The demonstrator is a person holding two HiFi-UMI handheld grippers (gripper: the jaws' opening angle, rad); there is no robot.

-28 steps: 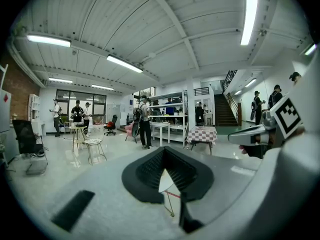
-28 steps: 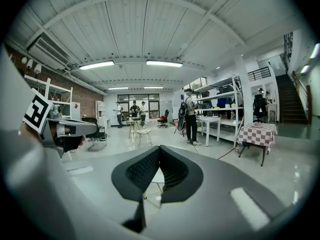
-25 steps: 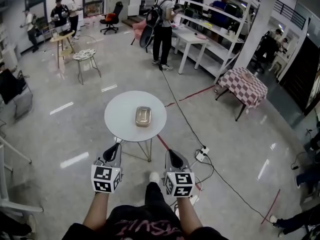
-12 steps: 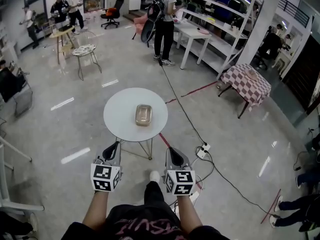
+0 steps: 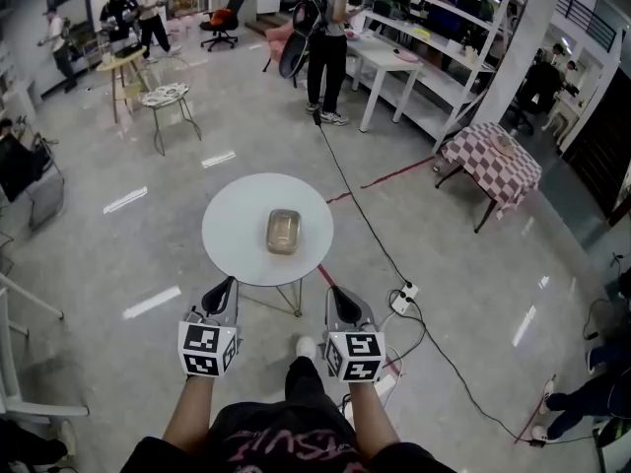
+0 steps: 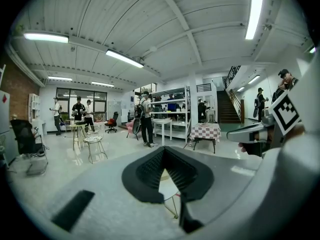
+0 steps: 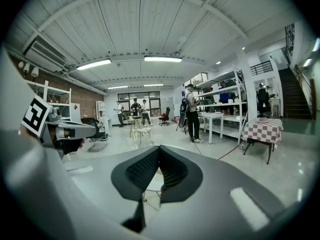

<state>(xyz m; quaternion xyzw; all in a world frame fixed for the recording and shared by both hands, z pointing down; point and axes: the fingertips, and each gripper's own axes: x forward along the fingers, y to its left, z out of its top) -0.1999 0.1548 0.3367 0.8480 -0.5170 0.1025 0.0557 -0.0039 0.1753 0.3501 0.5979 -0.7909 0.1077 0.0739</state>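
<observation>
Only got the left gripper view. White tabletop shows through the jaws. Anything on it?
Observer: Yes. The head view shows one rectangular container lying near the middle of the round white table.
Operator: Where are the grippers relative to it?
Observer: Both are short of the table's near edge. The left gripper and right gripper are side by side and touch nothing.
Operator: State of the right jaws?
Observer: The right gripper view shows the tips together with nothing between them.
</observation>
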